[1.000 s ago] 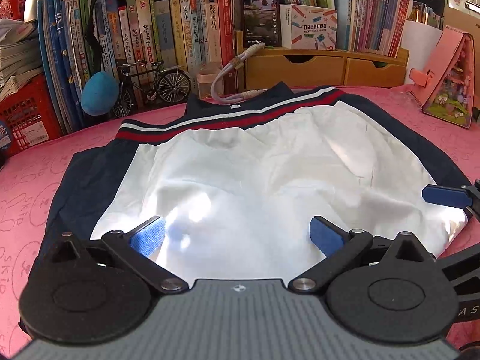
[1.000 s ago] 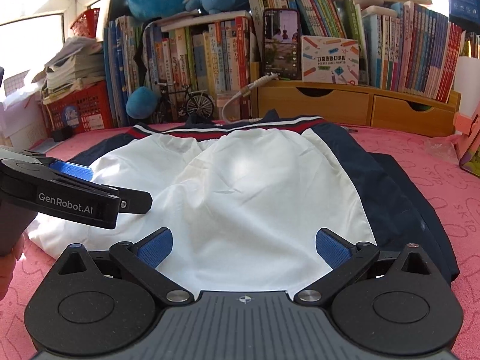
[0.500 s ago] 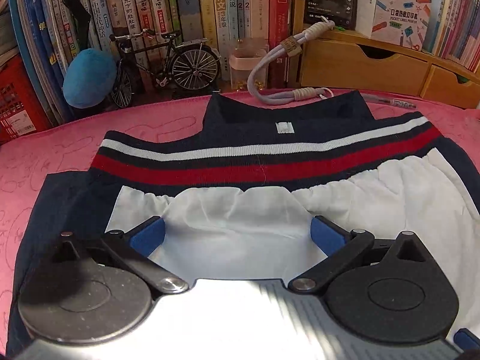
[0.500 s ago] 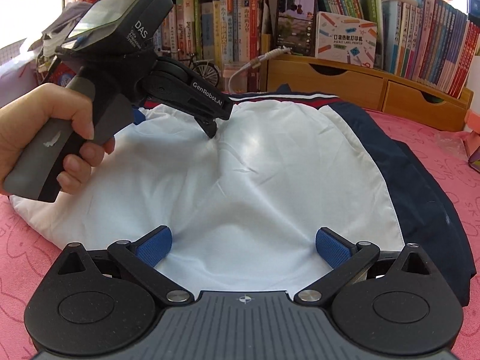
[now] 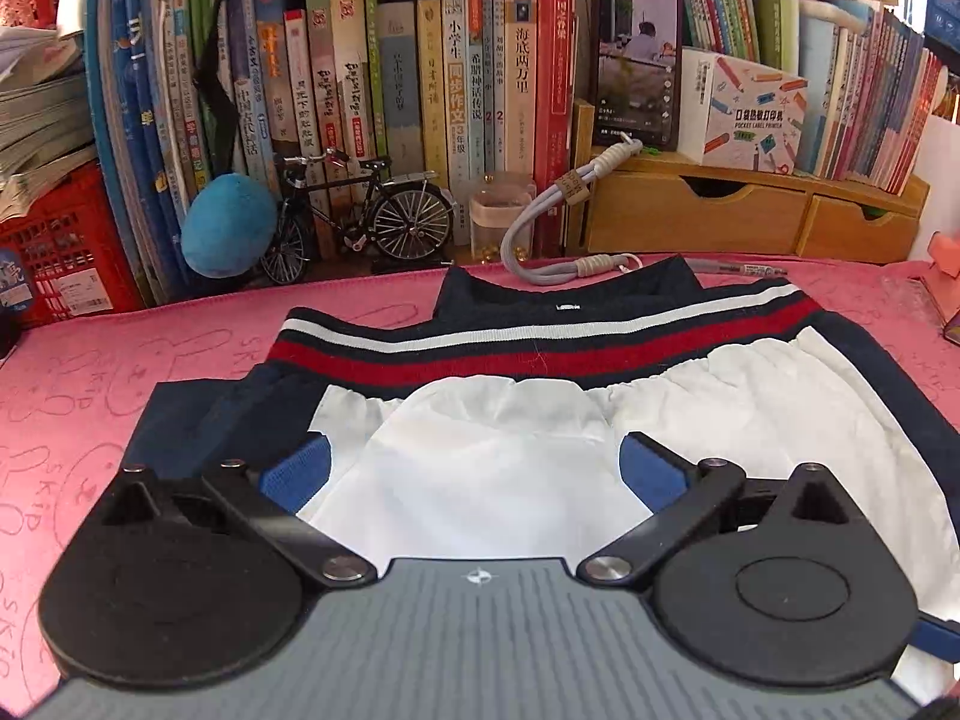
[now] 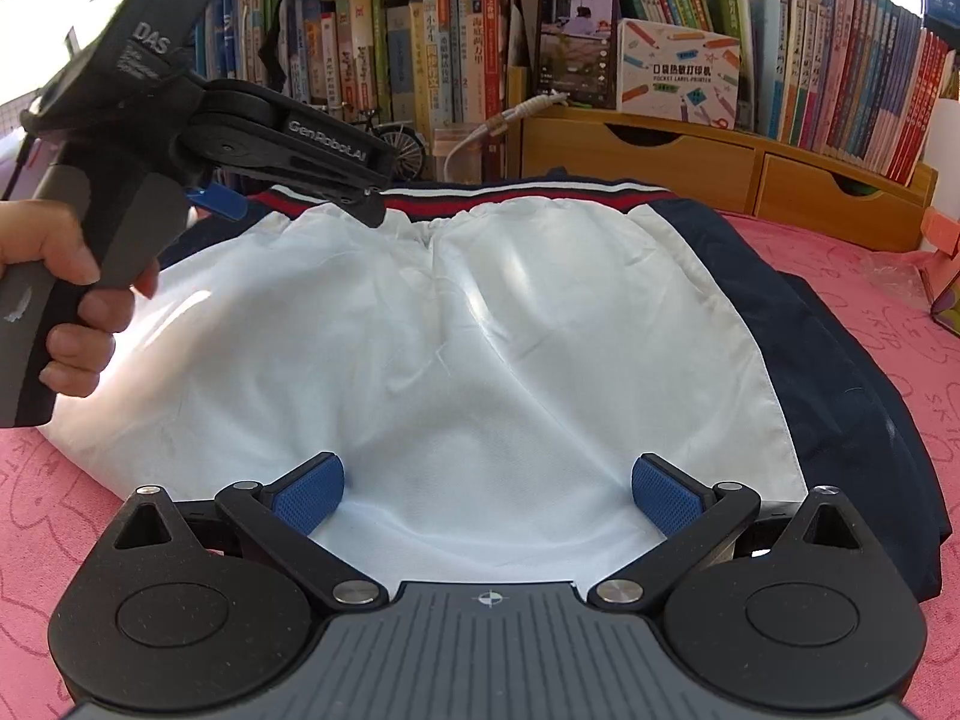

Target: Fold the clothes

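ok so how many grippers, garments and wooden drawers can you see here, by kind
grippers: 2, left gripper and right gripper, both open
garments: 1, the jacket
wooden drawers: 2, left drawer and right drawer
total: 5

Left gripper [image 5: 474, 465]: jaws wide apart, nothing between the pads, tilted forward and down. Left hand [image 6: 57, 306] wraps its handle, fingers curled round the grip. Right gripper [image 6: 487, 489]: jaws wide apart, empty, held low and level.
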A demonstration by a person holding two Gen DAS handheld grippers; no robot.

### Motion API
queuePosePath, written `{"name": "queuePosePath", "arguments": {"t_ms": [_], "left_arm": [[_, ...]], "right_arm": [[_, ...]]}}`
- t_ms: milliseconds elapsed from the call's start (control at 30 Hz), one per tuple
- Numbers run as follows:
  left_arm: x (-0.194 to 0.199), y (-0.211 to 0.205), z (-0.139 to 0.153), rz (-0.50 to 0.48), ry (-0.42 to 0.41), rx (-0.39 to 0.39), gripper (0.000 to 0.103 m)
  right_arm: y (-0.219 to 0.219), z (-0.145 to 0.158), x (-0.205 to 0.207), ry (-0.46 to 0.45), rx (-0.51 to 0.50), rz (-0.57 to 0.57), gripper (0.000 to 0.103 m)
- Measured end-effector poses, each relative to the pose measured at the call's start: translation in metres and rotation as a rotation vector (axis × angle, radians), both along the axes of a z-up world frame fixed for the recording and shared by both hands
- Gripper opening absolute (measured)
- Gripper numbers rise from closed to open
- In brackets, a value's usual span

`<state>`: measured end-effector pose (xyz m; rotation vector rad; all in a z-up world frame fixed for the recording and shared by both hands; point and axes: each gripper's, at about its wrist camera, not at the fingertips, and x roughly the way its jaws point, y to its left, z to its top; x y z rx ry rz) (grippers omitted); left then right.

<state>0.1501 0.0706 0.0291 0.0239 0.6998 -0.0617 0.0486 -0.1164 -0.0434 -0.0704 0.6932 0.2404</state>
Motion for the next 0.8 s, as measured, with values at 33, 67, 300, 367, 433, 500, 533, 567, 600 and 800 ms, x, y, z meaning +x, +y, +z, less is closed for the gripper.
{"name": "queuePosePath", "arguments": {"t_ms": [33, 67, 300, 367, 433, 500, 533, 567, 600, 800], "left_arm": [[-0.023, 0.011, 0.001, 0.007, -0.025, -0.013, 0.103], [-0.045, 0.021, 0.001, 0.014, -0.048, -0.024, 0.103], [-0.109, 0.067, -0.035, 0.14, -0.014, 0.151, 0.103], [-0.109, 0.077, -0.039, 0.179, 0.004, 0.133, 0.103], [-0.109, 0.088, -0.039, 0.203, 0.025, 0.064, 0.103], [-0.109, 0.091, -0.04, 0.208, 0.033, 0.038, 0.103], [-0.109, 0.092, -0.04, 0.208, 0.034, 0.033, 0.103], [-0.11, 0.092, -0.04, 0.208, 0.035, 0.029, 0.103], [-0.111, 0.091, -0.041, 0.207, 0.032, 0.037, 0.103], [-0.113, 0.091, -0.04, 0.221, 0.029, 0.049, 0.103]], "right_arm": [[0.0, 0.0, 0.0, 0.0, -0.001, -0.001, 0.103], [0.0, 0.0, 0.0, 0.0, -0.002, -0.002, 0.103], [0.001, 0.0, 0.0, -0.006, -0.008, -0.009, 0.103], [-0.003, 0.002, -0.001, -0.011, 0.019, -0.016, 0.103], [-0.006, 0.004, -0.002, -0.017, 0.049, -0.034, 0.103], [0.005, 0.01, -0.005, -0.022, 0.076, -0.011, 0.103], [0.014, 0.013, -0.006, -0.025, 0.084, 0.012, 0.103], [0.023, 0.016, -0.008, -0.03, 0.086, 0.038, 0.103], [0.036, 0.019, -0.01, -0.038, 0.064, 0.08, 0.103], [0.038, 0.011, -0.014, -0.015, -0.066, 0.11, 0.103]]}}
